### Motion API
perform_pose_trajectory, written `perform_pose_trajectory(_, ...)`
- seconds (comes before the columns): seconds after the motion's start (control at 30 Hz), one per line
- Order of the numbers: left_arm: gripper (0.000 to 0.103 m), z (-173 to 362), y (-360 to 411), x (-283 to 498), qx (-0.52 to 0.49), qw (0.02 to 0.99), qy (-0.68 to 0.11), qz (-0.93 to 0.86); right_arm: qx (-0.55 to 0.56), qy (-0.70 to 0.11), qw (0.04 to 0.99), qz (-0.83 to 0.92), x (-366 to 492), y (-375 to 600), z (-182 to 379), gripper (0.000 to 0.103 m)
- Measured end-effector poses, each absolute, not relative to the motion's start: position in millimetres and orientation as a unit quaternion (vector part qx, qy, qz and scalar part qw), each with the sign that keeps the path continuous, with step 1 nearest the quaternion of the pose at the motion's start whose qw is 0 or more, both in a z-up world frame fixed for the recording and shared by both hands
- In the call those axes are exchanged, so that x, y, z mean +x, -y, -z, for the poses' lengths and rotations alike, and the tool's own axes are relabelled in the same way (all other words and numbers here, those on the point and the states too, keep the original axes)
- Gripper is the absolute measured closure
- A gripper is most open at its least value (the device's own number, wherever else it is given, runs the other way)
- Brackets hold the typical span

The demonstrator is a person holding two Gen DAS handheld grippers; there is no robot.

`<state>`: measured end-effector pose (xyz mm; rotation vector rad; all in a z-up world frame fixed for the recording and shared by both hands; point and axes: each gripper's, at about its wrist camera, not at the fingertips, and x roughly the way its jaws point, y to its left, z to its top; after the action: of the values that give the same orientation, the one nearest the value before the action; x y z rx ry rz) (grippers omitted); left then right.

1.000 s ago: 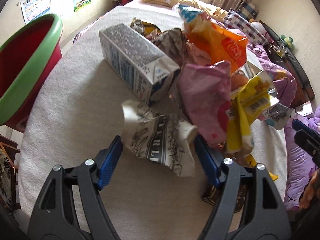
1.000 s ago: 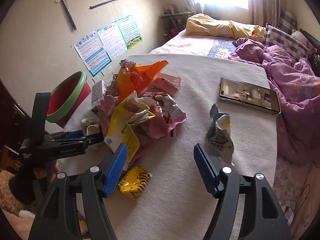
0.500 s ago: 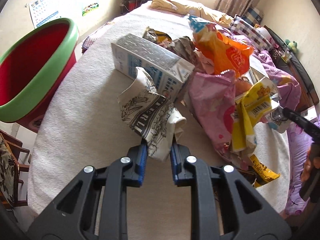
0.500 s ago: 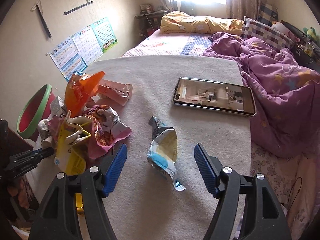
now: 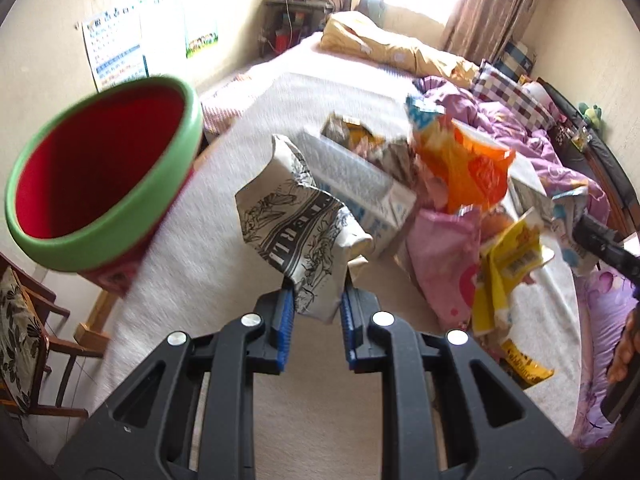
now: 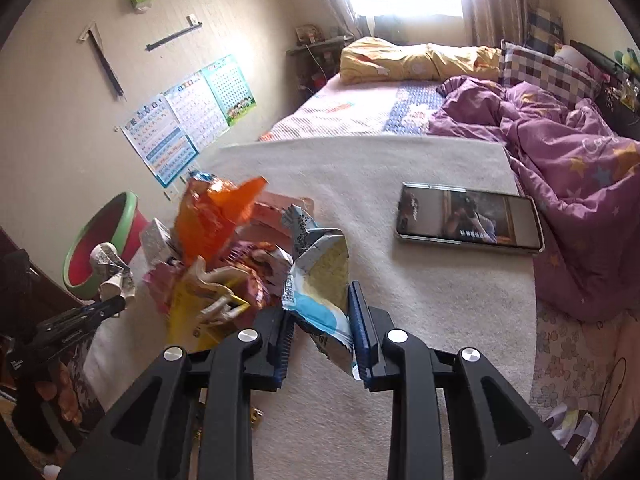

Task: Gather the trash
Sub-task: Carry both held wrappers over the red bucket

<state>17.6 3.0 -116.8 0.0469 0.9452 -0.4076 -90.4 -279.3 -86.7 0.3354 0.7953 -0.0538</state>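
Note:
My left gripper (image 5: 316, 312) is shut on a crumpled black-and-white printed paper cup (image 5: 296, 228), held above the white blanket, right of the red bin with a green rim (image 5: 100, 176). My right gripper (image 6: 320, 336) is shut on a blue and white snack wrapper (image 6: 320, 280), lifted off the blanket. The trash pile, with an orange bag (image 6: 216, 216), a pink bag (image 5: 444, 268), a yellow wrapper (image 5: 508, 268) and a milk carton (image 5: 360, 188), lies on the blanket. The cup (image 6: 110, 268) and bin (image 6: 100, 240) also show in the right wrist view.
A phone (image 6: 468, 220) lies screen-up on the blanket to the right. A purple quilt (image 6: 572, 172) and pillows lie beyond it. A wooden chair (image 5: 28, 344) stands below the bin at the left. A small yellow packet (image 5: 524, 364) lies by the blanket's near edge.
My left gripper has lifted the paper cup higher and toward the bin. My right gripper has shut on the blue and white wrapper and raised it.

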Motion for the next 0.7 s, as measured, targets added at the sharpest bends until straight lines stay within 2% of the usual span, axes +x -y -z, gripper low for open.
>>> perform_pose_trajectory(0.3,0.083,83.0,-19.6,23.7,0.022,0.893,-0.405,0.192,0.144,-0.351,0.924,-0.041,-58.0,222.3,48.7,0.077)
perform_pose_trajectory(0.7,0.083,68.3,-57.0,51.4,0.024,0.901,-0.384,0.199,0.132,-0.368,0.918,-0.071,-11.5,141.8,50.4,0.077)
